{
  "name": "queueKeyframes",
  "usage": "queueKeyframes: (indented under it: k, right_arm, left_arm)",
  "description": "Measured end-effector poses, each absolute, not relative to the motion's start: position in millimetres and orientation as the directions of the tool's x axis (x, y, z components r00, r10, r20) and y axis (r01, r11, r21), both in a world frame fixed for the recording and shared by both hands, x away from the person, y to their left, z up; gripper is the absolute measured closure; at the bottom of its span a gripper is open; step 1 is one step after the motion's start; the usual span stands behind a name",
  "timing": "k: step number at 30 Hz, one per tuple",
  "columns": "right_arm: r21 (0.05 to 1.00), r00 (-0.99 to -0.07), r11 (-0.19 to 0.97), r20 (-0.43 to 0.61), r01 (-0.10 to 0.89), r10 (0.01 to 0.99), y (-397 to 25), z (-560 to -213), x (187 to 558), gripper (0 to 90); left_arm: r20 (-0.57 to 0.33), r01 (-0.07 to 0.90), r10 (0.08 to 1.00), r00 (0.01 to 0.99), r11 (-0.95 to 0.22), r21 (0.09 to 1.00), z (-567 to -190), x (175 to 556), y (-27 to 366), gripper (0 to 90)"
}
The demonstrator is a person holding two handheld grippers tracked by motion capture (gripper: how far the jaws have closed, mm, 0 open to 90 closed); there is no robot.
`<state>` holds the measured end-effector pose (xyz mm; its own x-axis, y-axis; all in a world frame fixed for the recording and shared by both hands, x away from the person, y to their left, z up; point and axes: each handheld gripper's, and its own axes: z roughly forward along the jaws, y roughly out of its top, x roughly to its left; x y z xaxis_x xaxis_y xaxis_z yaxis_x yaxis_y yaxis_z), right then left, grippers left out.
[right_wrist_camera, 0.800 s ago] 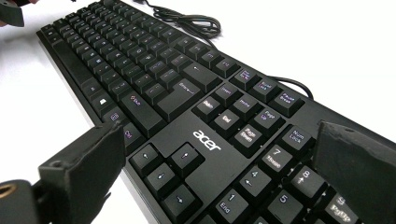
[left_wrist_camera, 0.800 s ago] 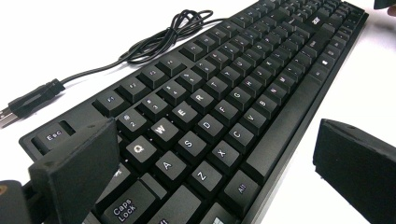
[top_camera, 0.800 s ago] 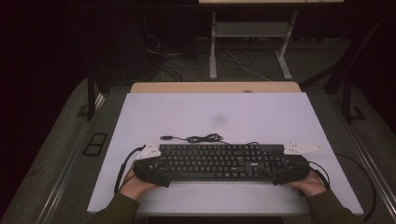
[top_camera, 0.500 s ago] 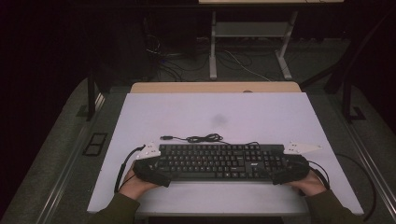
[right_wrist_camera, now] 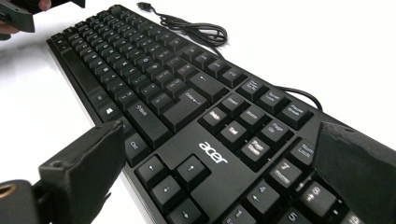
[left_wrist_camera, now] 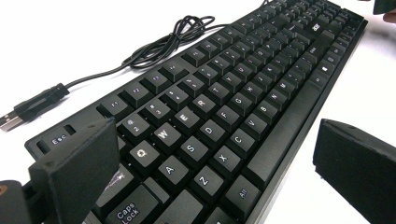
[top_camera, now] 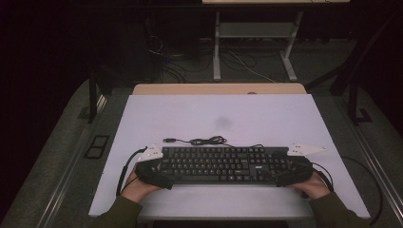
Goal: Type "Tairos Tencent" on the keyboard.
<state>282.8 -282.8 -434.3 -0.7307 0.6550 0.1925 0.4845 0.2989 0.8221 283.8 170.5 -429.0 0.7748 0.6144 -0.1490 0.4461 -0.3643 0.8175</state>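
Observation:
A black Acer keyboard point(top_camera: 223, 164) lies on the white tabletop point(top_camera: 228, 114) near the front edge, its coiled cable point(top_camera: 204, 141) and USB plug point(left_wrist_camera: 28, 109) just behind it. My left gripper point(top_camera: 153, 172) is at its left end, open, jaws astride the Esc and Caps Lock corner point(left_wrist_camera: 219, 154); white table shows between one jaw and the keyboard's front edge. My right gripper point(top_camera: 294, 171) is at the right end, open, one jaw by the front edge and the other over the number pad point(right_wrist_camera: 224, 158).
White table stretches free behind and beside the keyboard, with a faint dark smudge point(top_camera: 222, 122). A wooden strip point(top_camera: 218, 89) borders the far edge. Beyond it stand desk legs point(top_camera: 256, 47) and floor cables. Each gripper's own cable trails off the sides.

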Motion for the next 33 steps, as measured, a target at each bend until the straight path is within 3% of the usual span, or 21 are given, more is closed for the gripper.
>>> queueKeyframes:
  k: [33]
  right_arm:
    - [0.831,-0.758,0.295,0.212,0.472,0.616,-263.2,-429.2,289.3,2.5]
  left_arm:
    - [-0.152,0.435,0.602,0.784,-0.357,0.827,-427.3,287.6,159.1,0.0]
